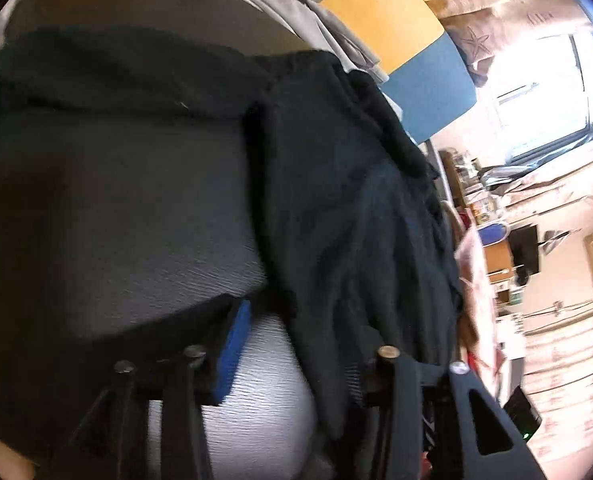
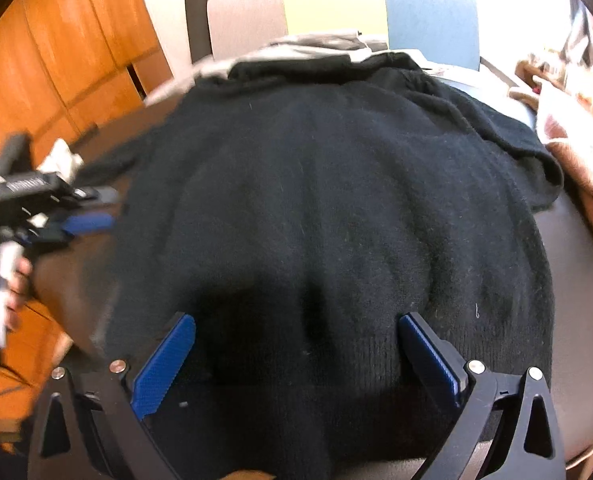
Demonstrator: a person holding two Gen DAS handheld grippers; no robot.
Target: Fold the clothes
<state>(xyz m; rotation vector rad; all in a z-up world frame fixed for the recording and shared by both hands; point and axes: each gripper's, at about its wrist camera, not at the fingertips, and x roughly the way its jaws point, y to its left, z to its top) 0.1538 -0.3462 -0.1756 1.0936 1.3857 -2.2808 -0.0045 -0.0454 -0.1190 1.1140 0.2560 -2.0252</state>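
Blue ribbed pads (image 2: 164,364) line the fingers of the right gripper (image 2: 296,360), whose jaws are spread wide just above the near hem of the black knitted sweater (image 2: 328,208), with nothing gripped between them. The sweater is seen laid flat across a grey round table (image 2: 568,280), covering most of it, with one sleeve (image 2: 508,128) bunched on the sweater's far right side. Beyond the sweater's collar a grey garment (image 2: 316,46) is seen lying, and behind that stand seat backs in grey, yellow and blue (image 2: 428,8). Right of the sweater a pinkish patterned cloth (image 2: 576,160) is seen at the table's edge. Left of the sweater the left gripper (image 2: 84,222) is seen in the right wrist view, held in a hand (image 2: 12,288) before an orange wooden cabinet (image 2: 56,48); its blue tip touches the sweater's left edge. In the left wrist view one blue pad (image 1: 234,352) of the left gripper (image 1: 296,360) is visible beside the sweater (image 1: 336,200), whose fabric is draped over the fingers, so whether the jaws are closed on it cannot be told. Bare grey table surface (image 1: 256,400) is seen under the sweater there, and past it the yellow and blue seat backs (image 1: 416,60) and a bright window (image 1: 548,88).
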